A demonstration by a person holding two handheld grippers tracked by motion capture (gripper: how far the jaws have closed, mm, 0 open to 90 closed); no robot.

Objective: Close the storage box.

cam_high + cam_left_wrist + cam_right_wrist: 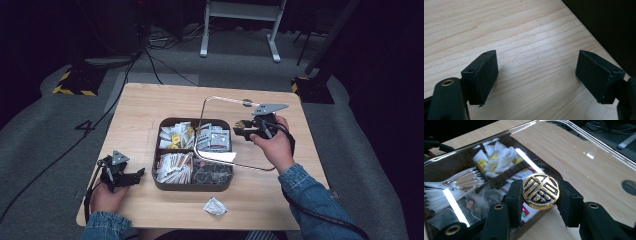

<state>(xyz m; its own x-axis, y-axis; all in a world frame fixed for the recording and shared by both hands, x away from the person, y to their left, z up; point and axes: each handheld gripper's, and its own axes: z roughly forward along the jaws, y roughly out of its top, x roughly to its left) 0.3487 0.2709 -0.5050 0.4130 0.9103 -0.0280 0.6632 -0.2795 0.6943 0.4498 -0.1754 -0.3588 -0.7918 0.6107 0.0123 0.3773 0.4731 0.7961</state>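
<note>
On table [150, 107]: compartment box [159, 184] holding sachets [175, 136]; clear lid [220, 102] lifted by knob [540, 191].

I worked in a lab: dark curtains, floor cables [165, 37], hazard-taped stand bases [75, 82], one wooden surface [145, 107].

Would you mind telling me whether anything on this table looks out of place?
One white packet lies loose on the table, in front of the tray that holds the rest. The clear lid is off, tilted over the tray's right side, held by its gold knob in the right gripper.
</note>
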